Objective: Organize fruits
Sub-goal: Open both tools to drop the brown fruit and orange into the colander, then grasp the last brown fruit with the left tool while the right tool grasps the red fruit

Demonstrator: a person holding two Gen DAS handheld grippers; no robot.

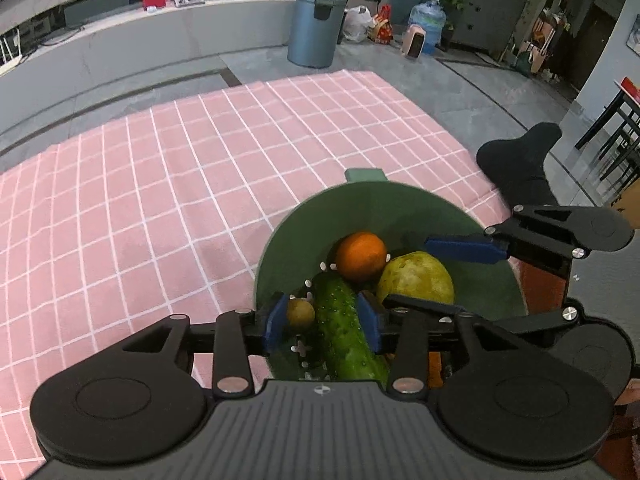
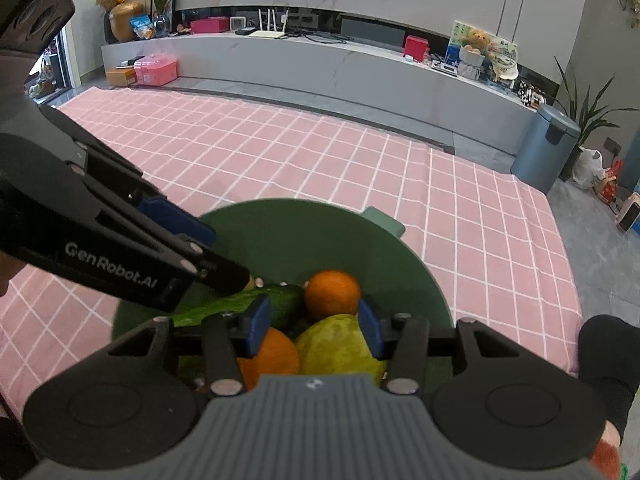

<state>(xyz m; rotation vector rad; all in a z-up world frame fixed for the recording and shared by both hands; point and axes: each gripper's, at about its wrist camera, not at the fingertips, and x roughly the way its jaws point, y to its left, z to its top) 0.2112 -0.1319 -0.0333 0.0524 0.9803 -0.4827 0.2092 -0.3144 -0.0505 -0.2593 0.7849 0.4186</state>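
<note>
Both grippers hover over the green bowl (image 1: 460, 216) near the tablecloth's (image 1: 160, 200) right edge. The left gripper (image 1: 324, 322), jaws partly apart, straddles the bumpy cucumber (image 1: 344, 328) without pressing; the right gripper (image 2: 314, 330), also partly apart, holds nothing. Best lift both straight up, clear of the rim. An orange (image 1: 360, 256) and yellow-green pear (image 1: 416, 280) lie beside the cucumber.

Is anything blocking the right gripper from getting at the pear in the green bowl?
Nothing visible. The right gripper hangs just above the pear with its jaws open on either side of it. An orange and a cucumber lie beside the pear in the green bowl, not over it.
</note>
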